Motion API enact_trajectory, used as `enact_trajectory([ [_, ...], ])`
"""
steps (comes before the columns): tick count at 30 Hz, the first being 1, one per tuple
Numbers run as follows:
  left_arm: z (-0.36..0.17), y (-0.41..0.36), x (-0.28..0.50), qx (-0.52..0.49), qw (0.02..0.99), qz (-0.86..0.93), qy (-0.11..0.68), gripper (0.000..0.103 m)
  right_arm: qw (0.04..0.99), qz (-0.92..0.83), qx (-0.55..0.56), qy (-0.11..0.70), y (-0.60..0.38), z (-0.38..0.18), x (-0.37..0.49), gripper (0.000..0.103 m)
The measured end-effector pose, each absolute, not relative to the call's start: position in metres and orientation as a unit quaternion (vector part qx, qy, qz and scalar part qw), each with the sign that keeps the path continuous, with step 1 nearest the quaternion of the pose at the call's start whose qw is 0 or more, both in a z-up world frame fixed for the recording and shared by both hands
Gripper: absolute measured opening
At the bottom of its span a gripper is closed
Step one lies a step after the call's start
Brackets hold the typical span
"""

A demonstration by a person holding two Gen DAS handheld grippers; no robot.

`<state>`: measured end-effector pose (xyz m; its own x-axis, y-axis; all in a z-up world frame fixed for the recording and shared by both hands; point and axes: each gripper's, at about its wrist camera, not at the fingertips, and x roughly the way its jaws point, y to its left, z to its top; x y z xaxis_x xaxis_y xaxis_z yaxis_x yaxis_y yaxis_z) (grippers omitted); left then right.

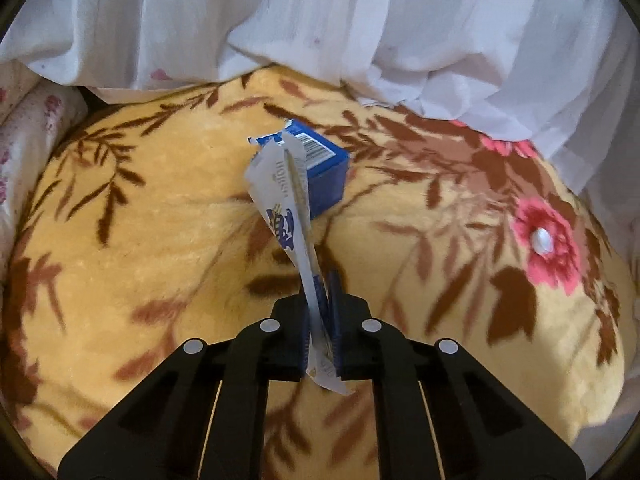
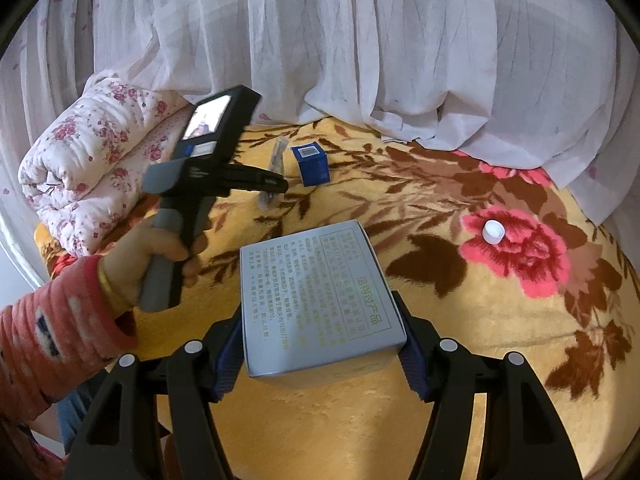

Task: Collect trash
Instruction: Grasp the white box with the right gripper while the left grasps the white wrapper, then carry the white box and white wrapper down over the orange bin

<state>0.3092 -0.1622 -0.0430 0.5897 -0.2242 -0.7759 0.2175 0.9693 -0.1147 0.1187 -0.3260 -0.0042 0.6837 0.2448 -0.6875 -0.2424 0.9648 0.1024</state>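
A: What does the trash look like?

B: There is a thin white wrapper [image 1: 294, 200] printed with blue marks and some lettering, folded lengthwise into a narrow crumpled strip. It stands nearly upright, lifted off the bed, its lower end pinched between the pads of the left gripper [image 1: 323, 316], whose jaws are closed tight on it. A short tail pokes out below the pads.

A: And the other gripper?

B: The right gripper [image 2: 322, 332] clamps a pale blue-grey box [image 2: 320, 300] by its two long sides, jaws about half spread. The top face carries columns of small printed text inside a thin frame. The box sits level, held above the blanket.

A: What else lies about?

B: A small dark blue carton [image 1: 320, 172] with a barcode label on its top rests on the blanket [image 1: 160, 220], just behind the raised wrapper in the left wrist view. A white bottle cap [image 2: 493, 231] sits well to the right, on a pink flower of the pattern.

A: The blanket itself?

B: Plush, yellow, with brown leaves and pink blossoms, spread over the bed. A rolled quilt [image 2: 88, 160] with small pink flowers lies at its left end, and a sheer white curtain [image 2: 360, 60] hangs behind, its hem bunched on the blanket's far edge.

A: Is the person visible?

B: In the right wrist view, a hand [image 2: 160, 256] in a red patterned sleeve [image 2: 52, 328] grips the left tool's handle.
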Motion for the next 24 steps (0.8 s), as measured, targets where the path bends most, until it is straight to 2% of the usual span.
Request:
enact_trajectory([
  [11,-0.015,-0.128,0.186,0.052,0.898,-0.145,0.411,0.008,0.914,0.148,0.003,0.377,-0.303,0.002,0.075,0.064],
  [24,-0.056,-0.086,0.030,0.087,0.864,-0.190,0.457,0.008,0.890,0.193,-0.020,0.412,-0.251,-0.028,-0.009,0.064],
])
